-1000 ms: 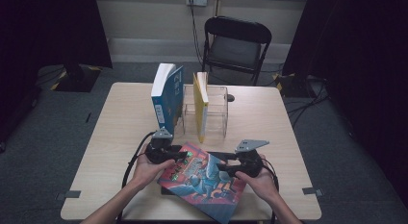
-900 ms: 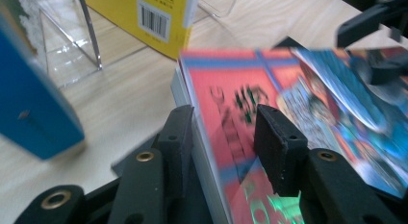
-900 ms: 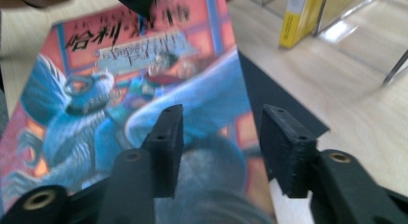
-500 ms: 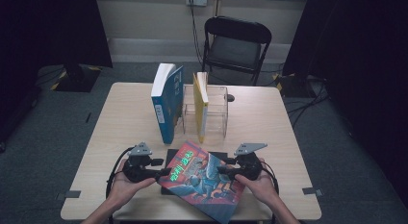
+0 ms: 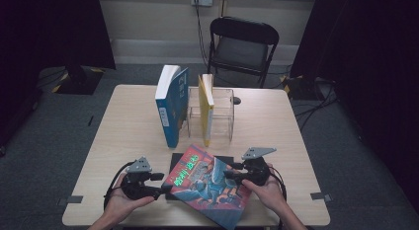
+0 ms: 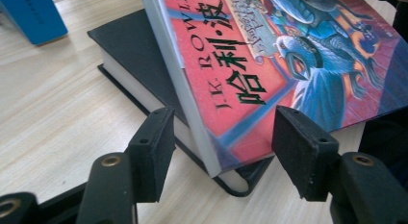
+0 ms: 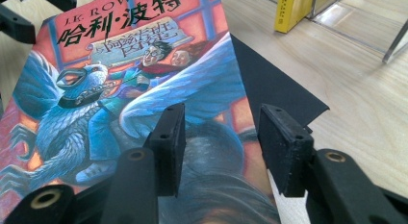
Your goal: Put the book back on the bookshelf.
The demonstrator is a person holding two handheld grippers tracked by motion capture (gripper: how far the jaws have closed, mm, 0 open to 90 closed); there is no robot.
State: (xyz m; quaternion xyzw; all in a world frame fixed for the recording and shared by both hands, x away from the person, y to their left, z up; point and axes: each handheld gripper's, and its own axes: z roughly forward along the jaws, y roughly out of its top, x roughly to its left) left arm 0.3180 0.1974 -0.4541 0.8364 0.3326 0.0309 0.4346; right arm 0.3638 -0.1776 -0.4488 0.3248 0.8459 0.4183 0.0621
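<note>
Straddling red book (image 6: 269, 65) corner, left tool (image 6: 223, 152) just opened, untouching | right tool (image 7: 221, 147) narrow grip unclear | black book (image 6: 130, 46) beneath

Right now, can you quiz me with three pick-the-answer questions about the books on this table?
1. Where is the yellow book?
A. In the clear holder
B. On the chair
C. On the floor

2. How many books are on the table?
A. Two
B. Four
C. Six

3. How is the blue book placed?
A. Lying flat
B. Spread open in the middle
C. Standing on end

Answers:
1. A, the yellow book stands inside the see-through walls.
2. B, there are the blue book, the yellow book, the colourful book and the black book under it.
3. C, its spine runs up and down beside the holder.
</note>
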